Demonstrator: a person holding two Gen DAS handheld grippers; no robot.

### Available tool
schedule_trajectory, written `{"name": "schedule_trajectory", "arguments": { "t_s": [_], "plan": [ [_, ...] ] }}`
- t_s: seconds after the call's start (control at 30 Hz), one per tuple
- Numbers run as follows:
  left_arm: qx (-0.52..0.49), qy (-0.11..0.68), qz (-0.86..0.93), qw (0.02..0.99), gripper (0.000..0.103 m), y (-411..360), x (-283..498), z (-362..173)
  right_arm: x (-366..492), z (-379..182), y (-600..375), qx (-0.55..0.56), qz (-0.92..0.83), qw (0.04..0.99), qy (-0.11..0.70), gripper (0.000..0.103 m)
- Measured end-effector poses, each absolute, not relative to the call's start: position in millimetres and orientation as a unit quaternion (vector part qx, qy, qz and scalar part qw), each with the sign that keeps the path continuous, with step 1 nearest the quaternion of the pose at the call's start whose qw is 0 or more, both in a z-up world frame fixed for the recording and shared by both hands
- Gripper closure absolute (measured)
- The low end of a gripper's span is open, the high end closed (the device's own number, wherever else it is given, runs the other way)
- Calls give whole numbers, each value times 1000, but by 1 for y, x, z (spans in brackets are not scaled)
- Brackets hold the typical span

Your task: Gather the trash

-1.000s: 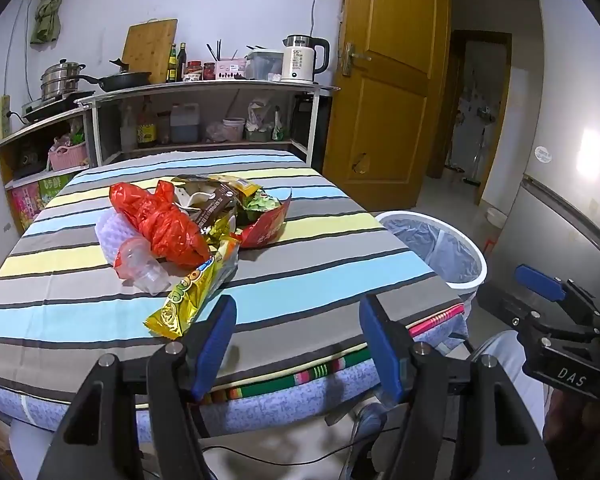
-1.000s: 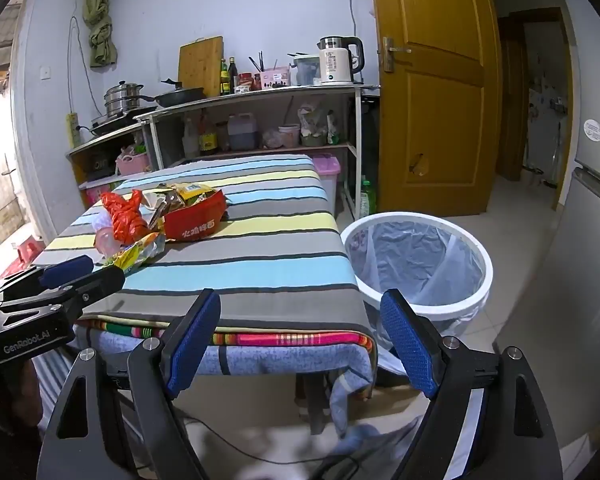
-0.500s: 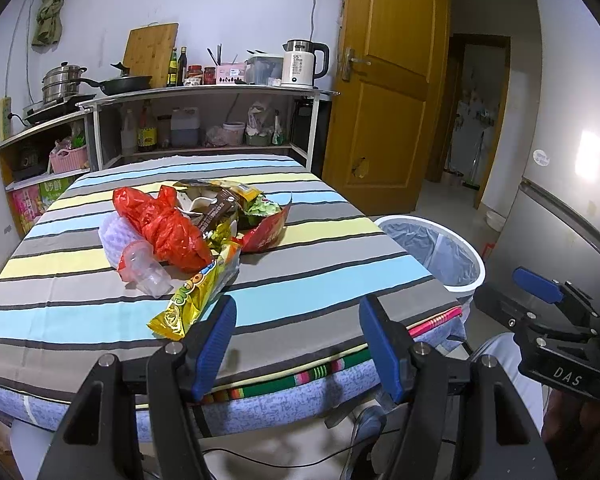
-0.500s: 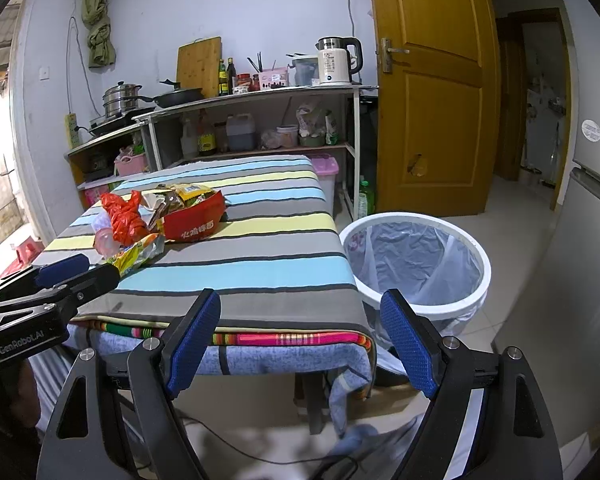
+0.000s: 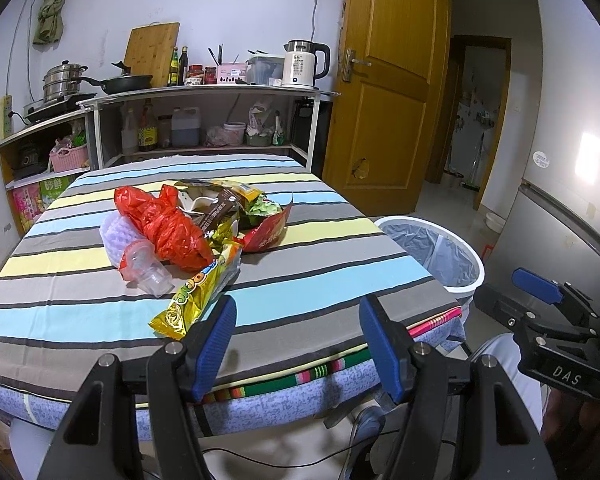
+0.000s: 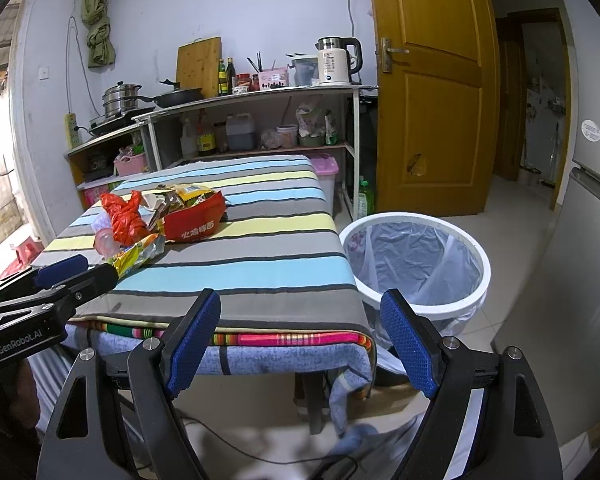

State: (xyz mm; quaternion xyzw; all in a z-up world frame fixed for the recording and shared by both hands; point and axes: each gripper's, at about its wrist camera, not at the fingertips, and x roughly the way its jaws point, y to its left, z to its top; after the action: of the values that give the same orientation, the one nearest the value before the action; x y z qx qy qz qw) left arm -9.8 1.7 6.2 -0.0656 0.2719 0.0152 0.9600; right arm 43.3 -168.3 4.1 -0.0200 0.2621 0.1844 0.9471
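While both tools hang off the near edge of the striped counter (image 5: 308, 280), I hold the left hand-held gripper (image 5: 296, 344) with its blue pads spread wide and nothing between them. A yellow snack wrapper (image 5: 198, 294) lies just ahead of its left pad, the closest piece of a trash pile that also includes a crumpled red plastic bag (image 5: 168, 228), a clear plastic cup (image 5: 144, 268) on its side and a red carton (image 6: 196, 222). My right hand-held gripper (image 6: 302, 344) is likewise spread and empty, pointed past the counter's corner. A white bin (image 6: 416, 256) with a plastic liner stands on the floor ahead and to its right, well apart from the pile.
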Motion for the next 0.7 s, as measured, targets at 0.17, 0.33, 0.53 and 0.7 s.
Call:
{"name": "schedule_trajectory", "arguments": {
  "t_s": [0.17,0.33,0.53,0.7],
  "plan": [
    [-65,272,15,960,37,3,-10,7,43,6,-169,-20,183,947,262,21],
    [-66,271,15,960,37,3,-10,7,42,6,-169,-20,182,947,262,21],
    [-65,273,13,960,37,3,-11,7,43,6,-169,-20,183,947,262,21],
    [-65,272,13,960,37,2,-10,7,43,6,-169,-20,182,948,261,21]
  ]
}}
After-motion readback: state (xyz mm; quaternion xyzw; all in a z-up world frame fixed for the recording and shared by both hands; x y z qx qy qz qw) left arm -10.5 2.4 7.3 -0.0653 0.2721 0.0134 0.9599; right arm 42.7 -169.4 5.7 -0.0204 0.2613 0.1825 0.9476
